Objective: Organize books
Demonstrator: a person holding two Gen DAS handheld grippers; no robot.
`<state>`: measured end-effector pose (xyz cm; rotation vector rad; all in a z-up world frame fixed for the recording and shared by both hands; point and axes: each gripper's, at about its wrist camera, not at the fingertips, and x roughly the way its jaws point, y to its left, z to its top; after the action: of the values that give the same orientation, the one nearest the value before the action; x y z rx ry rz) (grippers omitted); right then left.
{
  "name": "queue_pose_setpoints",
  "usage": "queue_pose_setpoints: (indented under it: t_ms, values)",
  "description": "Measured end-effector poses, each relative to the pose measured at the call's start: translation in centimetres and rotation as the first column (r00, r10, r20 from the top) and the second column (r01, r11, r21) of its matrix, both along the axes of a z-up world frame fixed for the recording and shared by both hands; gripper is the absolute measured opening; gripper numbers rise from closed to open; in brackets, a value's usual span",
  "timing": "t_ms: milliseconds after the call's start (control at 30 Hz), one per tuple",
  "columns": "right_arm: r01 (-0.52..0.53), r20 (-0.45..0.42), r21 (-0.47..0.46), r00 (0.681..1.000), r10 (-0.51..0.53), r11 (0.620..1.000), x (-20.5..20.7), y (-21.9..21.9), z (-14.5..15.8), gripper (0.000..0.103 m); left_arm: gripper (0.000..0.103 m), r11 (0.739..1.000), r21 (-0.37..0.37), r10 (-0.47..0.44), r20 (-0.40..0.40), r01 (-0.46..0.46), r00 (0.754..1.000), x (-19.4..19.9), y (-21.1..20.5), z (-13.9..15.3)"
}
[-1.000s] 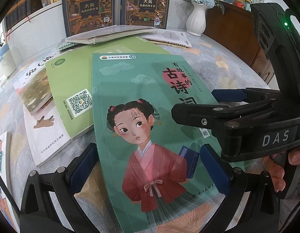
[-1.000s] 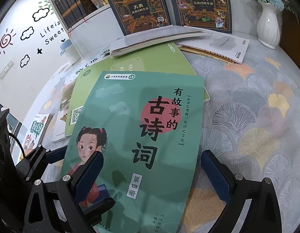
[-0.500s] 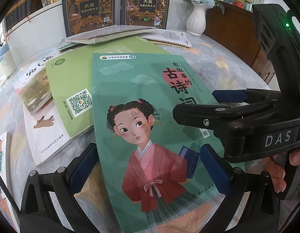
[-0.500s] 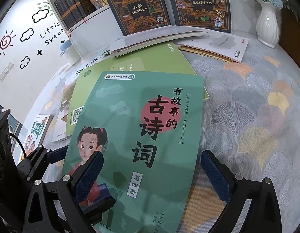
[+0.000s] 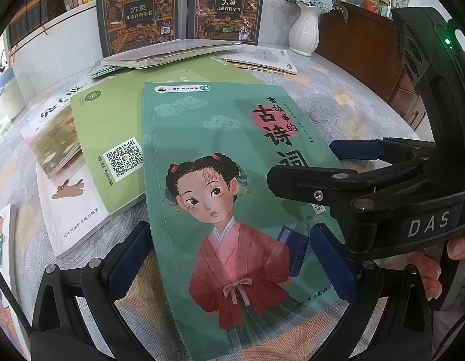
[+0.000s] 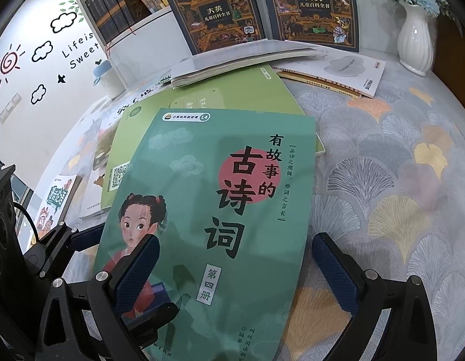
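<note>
A teal book (image 5: 220,180) with a girl in red on its cover lies flat on the patterned tablecloth, overlapping a green book (image 5: 112,138). My left gripper (image 5: 232,266) is open, its blue pads on either side of the teal book's near end. Coming in from the right, my right gripper (image 5: 310,165) hovers over that book's right part. In the right wrist view the teal book (image 6: 220,198) runs between the pads of the open right gripper (image 6: 235,270); the left pad stands over the cover, the right one past its edge. The left gripper (image 6: 67,240) shows at the lower left.
Two dark encyclopedia volumes (image 5: 136,12) (image 5: 229,6) stand against the back wall, with thin booklets (image 5: 160,54) lying before them. A white book (image 5: 70,207) and other books spread left. A white vase (image 5: 304,33) and wooden cabinet (image 5: 367,45) stand at the back right. Bare tablecloth (image 6: 397,180) lies right.
</note>
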<state>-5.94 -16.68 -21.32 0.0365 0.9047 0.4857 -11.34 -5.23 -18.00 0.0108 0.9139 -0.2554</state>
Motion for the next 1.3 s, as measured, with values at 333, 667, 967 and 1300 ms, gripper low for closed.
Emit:
queue_pose_setpoints:
  t_ms: [333, 667, 967, 1300]
  values:
    - [0.010, -0.008, 0.027, 1.000, -0.009, 1.000, 0.07, -0.21, 0.03, 0.102, 0.103, 1.000, 0.000, 0.000, 0.000, 0.000, 1.000, -0.01, 0.01, 0.01]
    - [0.021, -0.013, 0.055, 1.000, -0.021, 0.998, 0.02, -0.53, 0.10, 0.102, 0.103, 1.000, 0.000, 0.000, 0.000, 0.000, 1.000, -0.01, 0.03, 0.05]
    - [0.022, -0.005, 0.017, 1.000, -0.021, 1.000, -0.24, 0.03, 0.09, 0.102, 0.103, 1.000, 0.000, 0.000, -0.001, 0.000, 1.000, 0.03, -0.01, 0.06]
    - [0.022, -0.003, 0.012, 1.000, -0.022, 1.000, -0.24, 0.01, 0.09, 0.102, 0.103, 1.000, 0.001, 0.000, -0.001, 0.000, 1.000, 0.01, -0.01, 0.06]
